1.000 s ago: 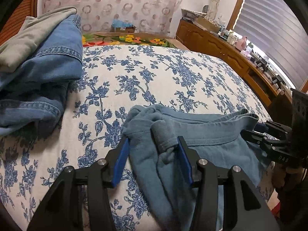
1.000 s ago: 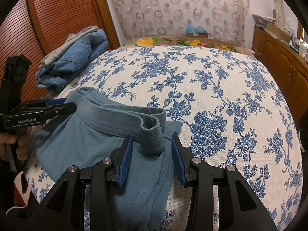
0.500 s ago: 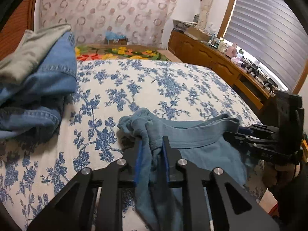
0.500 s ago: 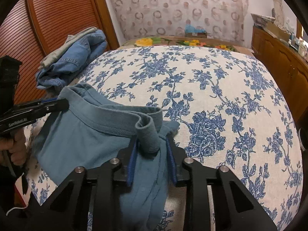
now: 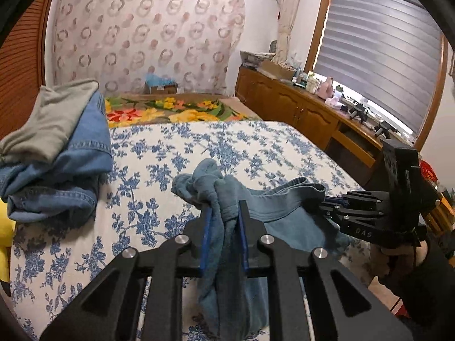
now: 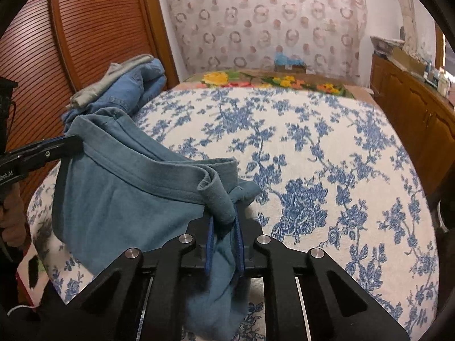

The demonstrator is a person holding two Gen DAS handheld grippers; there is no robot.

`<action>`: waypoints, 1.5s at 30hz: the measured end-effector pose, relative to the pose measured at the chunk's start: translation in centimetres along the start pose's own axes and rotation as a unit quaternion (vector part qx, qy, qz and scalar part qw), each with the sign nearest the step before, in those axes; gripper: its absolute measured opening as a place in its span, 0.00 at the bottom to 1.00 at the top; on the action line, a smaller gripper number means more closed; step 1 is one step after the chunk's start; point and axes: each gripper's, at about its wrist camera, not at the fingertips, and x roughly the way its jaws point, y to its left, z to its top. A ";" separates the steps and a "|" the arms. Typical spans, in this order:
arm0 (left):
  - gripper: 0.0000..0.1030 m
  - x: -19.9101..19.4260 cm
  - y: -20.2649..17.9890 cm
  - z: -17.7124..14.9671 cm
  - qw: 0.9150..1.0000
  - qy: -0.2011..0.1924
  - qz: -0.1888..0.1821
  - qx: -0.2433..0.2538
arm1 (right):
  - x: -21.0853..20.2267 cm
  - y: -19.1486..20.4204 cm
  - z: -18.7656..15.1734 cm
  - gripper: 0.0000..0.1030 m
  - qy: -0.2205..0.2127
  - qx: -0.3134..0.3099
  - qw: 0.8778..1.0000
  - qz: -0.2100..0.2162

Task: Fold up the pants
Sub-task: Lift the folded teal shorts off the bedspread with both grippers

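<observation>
Teal-blue pants (image 5: 284,213) hang by the waistband over the near edge of the bed. My left gripper (image 5: 223,210) is shut on a bunched end of the waistband. My right gripper (image 6: 223,218) is shut on the other end of the waistband (image 6: 170,167). Each gripper shows in the other's view: the right gripper (image 5: 330,201) at the right of the left wrist view, the left gripper (image 6: 76,142) at the left of the right wrist view. The waistband is stretched between them, lifted off the bedspread. The legs hang below, out of view.
The bed has a white bedspread with blue flowers (image 6: 312,156). A pile of denim and grey clothes (image 5: 54,153) lies at its left side. A wooden cabinet with clutter (image 5: 312,105) runs along the right. A wooden slatted door (image 6: 71,42) stands left.
Both grippers closed on the waistband ends and lifted them up off the bed, pulling the waistband taut between them.
</observation>
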 end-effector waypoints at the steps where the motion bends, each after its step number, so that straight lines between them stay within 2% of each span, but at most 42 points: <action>1: 0.13 -0.3 -0.1 0.2 1.000 -0.004 -0.001 0.002 | -0.4 0.1 0.2 0.10 -0.004 -0.003 1.000 0.001; 10: 0.13 -2.1 -0.6 1.9 0.999 -0.034 0.012 0.023 | -2.8 2.0 2.6 0.09 -0.041 -0.035 0.999 -0.003; 23: 0.13 -5.0 1.2 3.4 0.996 -0.072 0.040 0.027 | -4.0 5.0 6.4 0.09 -0.078 -0.085 0.993 -0.007; 35: 0.13 -6.5 5.2 4.7 0.994 -0.092 0.066 0.011 | -2.5 7.6 11.2 0.09 -0.098 -0.114 0.989 0.011; 45: 0.13 -7.0 8.8 7.6 0.989 -0.112 0.098 0.003 | 1.0 10.0 17.6 0.09 -0.122 -0.152 0.980 0.035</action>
